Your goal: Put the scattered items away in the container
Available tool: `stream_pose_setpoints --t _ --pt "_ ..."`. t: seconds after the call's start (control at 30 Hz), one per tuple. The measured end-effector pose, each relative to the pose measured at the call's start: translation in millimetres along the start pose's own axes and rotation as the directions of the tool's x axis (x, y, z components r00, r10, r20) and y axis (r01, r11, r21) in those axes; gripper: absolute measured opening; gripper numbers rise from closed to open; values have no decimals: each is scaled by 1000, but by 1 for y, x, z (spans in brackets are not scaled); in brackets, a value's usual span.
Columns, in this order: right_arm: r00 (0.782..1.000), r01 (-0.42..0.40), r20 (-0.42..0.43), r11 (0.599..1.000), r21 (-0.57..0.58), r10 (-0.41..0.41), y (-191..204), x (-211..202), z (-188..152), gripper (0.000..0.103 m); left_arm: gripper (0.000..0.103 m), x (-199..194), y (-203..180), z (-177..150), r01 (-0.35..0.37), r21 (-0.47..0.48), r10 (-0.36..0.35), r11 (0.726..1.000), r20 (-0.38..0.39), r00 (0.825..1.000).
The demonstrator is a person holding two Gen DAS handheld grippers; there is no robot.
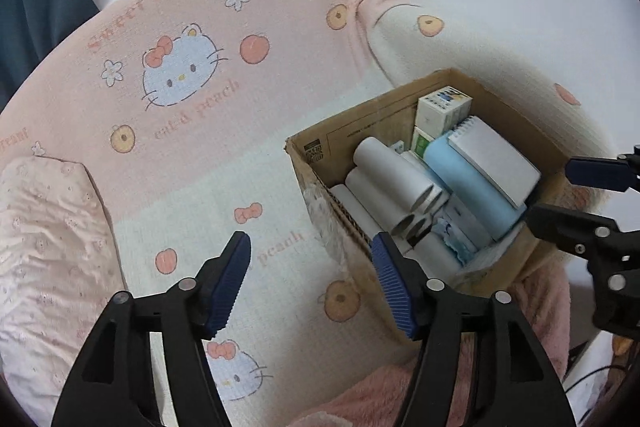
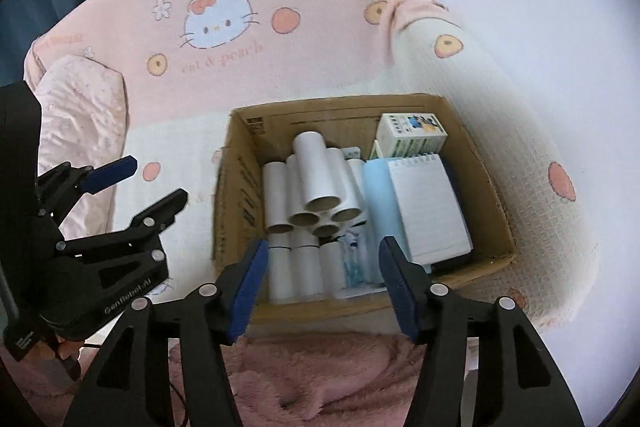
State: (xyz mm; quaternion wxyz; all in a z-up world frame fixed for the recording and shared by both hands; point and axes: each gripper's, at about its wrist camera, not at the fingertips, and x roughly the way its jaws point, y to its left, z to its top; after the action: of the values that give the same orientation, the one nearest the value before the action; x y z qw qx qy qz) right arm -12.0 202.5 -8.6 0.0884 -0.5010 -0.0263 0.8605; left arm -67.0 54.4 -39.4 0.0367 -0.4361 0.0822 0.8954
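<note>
A cardboard box (image 2: 492,187) (image 1: 320,163) sits on a sofa. Inside it lie several white paper tubes (image 2: 316,179) (image 1: 396,175), a light blue roll (image 1: 472,187) (image 2: 378,195), a white spiral notepad (image 2: 428,205) (image 1: 496,155), small product boxes (image 2: 412,135) (image 1: 444,111) and a small blue-white packet (image 2: 354,259). My right gripper (image 2: 322,255) is open and empty, above the box's near edge. My left gripper (image 1: 310,251) is open and empty over the sofa seat, left of the box; it also shows in the right wrist view (image 2: 160,179).
The sofa cover (image 1: 192,67) is pink and cream with cat and peach prints. A pale pink embroidered cushion (image 1: 44,247) (image 2: 80,115) lies at the left. A fluffy pink blanket (image 2: 320,379) lies in front of the box. A white wall is behind.
</note>
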Motion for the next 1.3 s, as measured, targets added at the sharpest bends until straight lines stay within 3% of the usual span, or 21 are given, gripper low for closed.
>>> stream_pose_setpoints --t 0.17,0.3,0.43,0.53,0.93,1.3 --pt "995 101 -5 995 -10 -101 16 -12 -8 57 67 -18 3 -9 -25 12 24 1000 29 999" --pt "991 128 24 991 38 -129 22 -27 -14 72 67 -30 7 -10 -50 43 47 998 57 997" --pt "983 180 27 983 42 -181 30 -36 -17 72 69 -41 8 -12 -87 69 80 994 93 992" --pt "979 202 29 979 28 -203 35 -38 -17 74 70 -45 9 -13 -69 71 62 995 98 993" --pt "981 193 22 981 28 -194 40 -41 -25 74 70 -46 7 -20 -58 58 54 997 67 996" --pt "981 190 32 981 46 -191 40 -47 -27 75 70 -54 -3 -21 -52 92 44 994 90 995"
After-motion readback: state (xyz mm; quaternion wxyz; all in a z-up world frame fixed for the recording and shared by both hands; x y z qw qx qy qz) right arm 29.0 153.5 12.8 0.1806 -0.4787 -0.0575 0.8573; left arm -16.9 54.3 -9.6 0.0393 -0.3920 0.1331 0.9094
